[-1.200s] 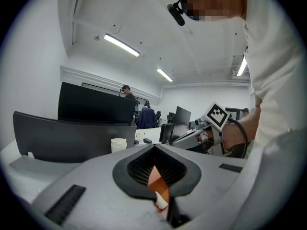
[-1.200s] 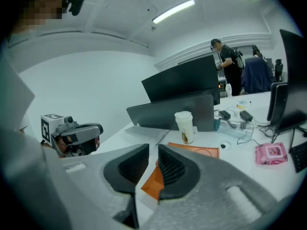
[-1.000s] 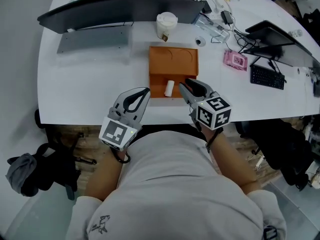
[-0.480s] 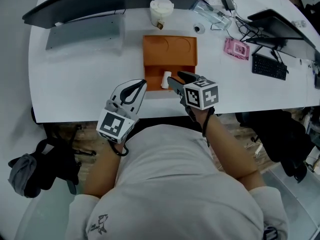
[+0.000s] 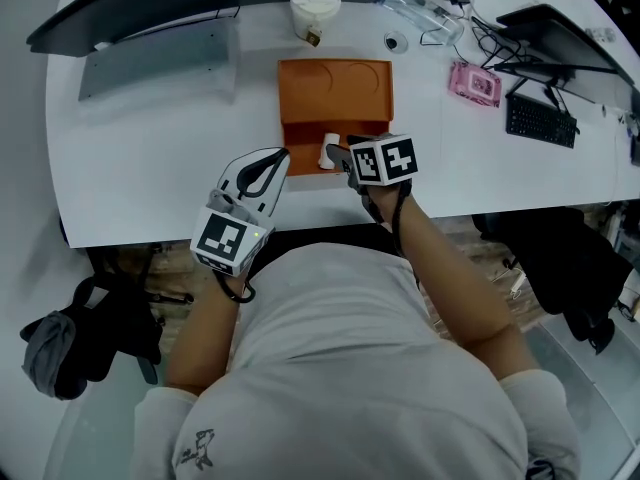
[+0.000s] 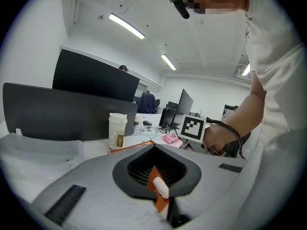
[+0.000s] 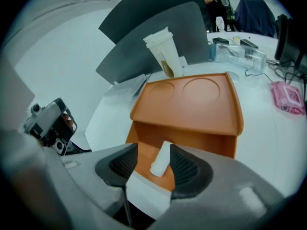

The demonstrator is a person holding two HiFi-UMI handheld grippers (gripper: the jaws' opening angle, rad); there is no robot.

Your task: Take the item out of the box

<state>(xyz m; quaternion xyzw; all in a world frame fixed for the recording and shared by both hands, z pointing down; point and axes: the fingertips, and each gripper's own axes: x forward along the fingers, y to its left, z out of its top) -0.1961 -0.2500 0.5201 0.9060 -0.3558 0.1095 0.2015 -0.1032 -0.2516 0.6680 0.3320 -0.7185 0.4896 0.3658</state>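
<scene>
An orange box (image 5: 335, 83) lies open on the white table (image 5: 150, 158), its lid folded back. A small white cylinder, the item (image 5: 329, 155), lies in the box's near tray. My right gripper (image 5: 340, 158) reaches into that tray. Its jaws are opening, and the item (image 7: 160, 159) lies loose between them, closer to the right pad; the pads do not press on it. My left gripper (image 5: 274, 160) hovers over the table's front edge just left of the box, its tips together and holding nothing. The left gripper view shows the item (image 6: 160, 188) through the loop of its jaws.
A paper cup (image 5: 314, 6) stands behind the box. A grey stand (image 5: 155, 58) and a dark monitor are at the back left. A pink object (image 5: 473, 85), a clear plastic case (image 5: 420, 13), cables and a keyboard (image 5: 540, 123) lie at the right. A dark bag (image 5: 85, 333) is on the floor.
My right gripper has moved forward from the table's edge into the box's tray and its jaws have spread around the item. The left gripper has stayed about where it was.
</scene>
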